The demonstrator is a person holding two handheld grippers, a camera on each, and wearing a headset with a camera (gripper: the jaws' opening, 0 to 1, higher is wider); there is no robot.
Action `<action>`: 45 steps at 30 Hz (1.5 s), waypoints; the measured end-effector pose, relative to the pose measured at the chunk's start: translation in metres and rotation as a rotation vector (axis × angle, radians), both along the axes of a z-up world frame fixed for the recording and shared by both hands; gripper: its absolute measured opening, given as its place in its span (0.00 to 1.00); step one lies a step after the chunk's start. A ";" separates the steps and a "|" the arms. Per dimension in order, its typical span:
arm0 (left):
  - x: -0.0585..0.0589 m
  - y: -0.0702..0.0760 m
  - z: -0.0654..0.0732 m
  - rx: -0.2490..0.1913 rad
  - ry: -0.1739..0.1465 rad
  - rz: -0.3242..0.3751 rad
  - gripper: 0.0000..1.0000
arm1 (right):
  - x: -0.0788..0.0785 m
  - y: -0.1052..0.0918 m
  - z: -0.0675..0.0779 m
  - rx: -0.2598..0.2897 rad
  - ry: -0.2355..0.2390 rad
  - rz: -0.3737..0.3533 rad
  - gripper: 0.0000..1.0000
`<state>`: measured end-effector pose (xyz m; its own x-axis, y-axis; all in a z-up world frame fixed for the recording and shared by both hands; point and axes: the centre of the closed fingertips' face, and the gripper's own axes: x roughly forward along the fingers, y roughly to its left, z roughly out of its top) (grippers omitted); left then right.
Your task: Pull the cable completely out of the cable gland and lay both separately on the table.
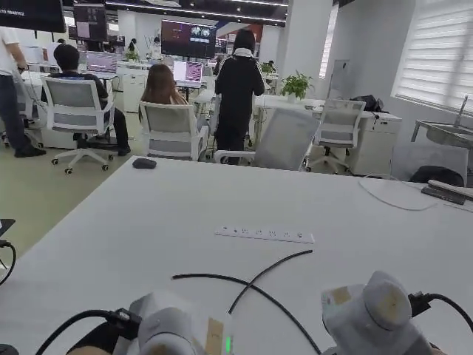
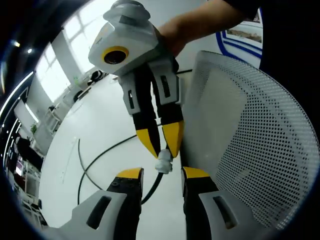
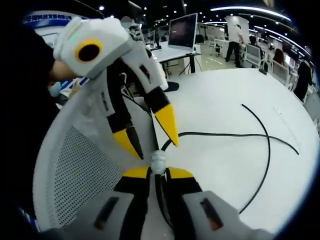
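The white cable gland (image 2: pixel 164 163) sits at the end of a black cable (image 2: pixel 102 154), held above the table edge. My right gripper (image 2: pixel 161 142) is shut on the gland, which pokes out just past its yellow tips (image 3: pixel 158 172). My left gripper (image 2: pixel 162 173) faces it, open, its jaws standing either side of the cable just behind the gland. In the right gripper view the left gripper (image 3: pixel 147 132) is spread wide around the cable. The rest of the cable (image 1: pixel 251 285) lies in crossing loops on the white table (image 1: pixel 185 214).
A white power strip (image 1: pixel 264 234) lies mid-table and a dark mouse (image 1: pixel 144 163) at the far edge. A white mesh chair back (image 2: pixel 250 140) stands close behind the grippers. Office chairs and several people fill the room beyond the table.
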<state>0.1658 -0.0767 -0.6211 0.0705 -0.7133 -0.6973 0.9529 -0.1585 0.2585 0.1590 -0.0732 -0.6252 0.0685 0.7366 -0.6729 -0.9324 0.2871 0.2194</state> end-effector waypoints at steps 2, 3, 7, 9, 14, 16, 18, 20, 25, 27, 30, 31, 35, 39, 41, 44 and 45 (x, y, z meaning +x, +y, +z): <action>0.001 -0.001 0.000 -0.003 -0.002 0.001 0.29 | -0.001 0.002 0.004 0.021 0.003 0.003 0.11; 0.001 -0.001 0.000 -0.005 -0.009 -0.002 0.28 | 0.000 0.004 0.007 0.041 0.009 0.001 0.11; 0.001 -0.001 0.002 -0.017 -0.003 -0.002 0.17 | 0.003 0.005 0.012 0.084 0.025 -0.010 0.11; 0.002 0.000 0.004 -0.036 -0.001 0.006 0.18 | 0.003 0.005 0.014 0.101 0.038 -0.011 0.11; 0.005 0.003 0.008 -0.042 -0.021 0.004 0.18 | 0.006 0.009 0.020 0.144 0.060 -0.018 0.11; 0.006 0.004 0.011 -0.043 -0.030 0.002 0.17 | 0.007 0.011 0.022 0.161 0.066 -0.022 0.11; 0.007 0.006 0.014 -0.038 -0.025 0.005 0.17 | 0.008 0.013 0.025 0.181 0.073 -0.027 0.11; 0.008 0.007 0.015 -0.033 -0.044 -0.004 0.17 | 0.010 0.014 0.027 0.190 0.073 -0.028 0.11; 0.015 0.010 0.015 0.008 -0.117 -0.010 0.18 | 0.015 0.014 0.031 0.223 0.086 -0.067 0.11; 0.015 0.009 0.016 0.005 -0.125 -0.016 0.18 | 0.016 0.014 0.032 0.232 0.091 -0.071 0.11; 0.014 0.008 0.015 0.004 -0.126 -0.025 0.18 | 0.014 0.015 0.034 0.242 0.089 -0.070 0.11; 0.015 0.008 0.015 0.008 -0.136 -0.030 0.18 | 0.014 0.015 0.034 0.244 0.089 -0.073 0.11; 0.014 0.007 0.015 0.010 -0.150 -0.037 0.18 | 0.015 0.014 0.035 0.252 0.092 -0.081 0.11; 0.014 0.007 0.018 0.012 -0.160 -0.036 0.18 | 0.013 0.015 0.037 0.263 0.095 -0.082 0.11; 0.014 0.007 0.018 0.019 -0.140 -0.018 0.17 | 0.013 0.015 0.037 0.265 0.098 -0.082 0.11; 0.014 0.008 0.015 0.040 -0.147 -0.016 0.17 | 0.013 0.016 0.035 0.254 0.096 -0.080 0.12; 0.014 0.008 0.014 0.045 -0.146 -0.012 0.17 | 0.014 0.017 0.033 0.249 0.099 -0.082 0.12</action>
<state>0.1797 -0.0684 -0.6075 0.1649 -0.6831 -0.7115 0.9038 -0.1843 0.3864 0.1730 -0.0565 -0.5922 0.0777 0.8748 -0.4782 -0.8788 0.2866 0.3815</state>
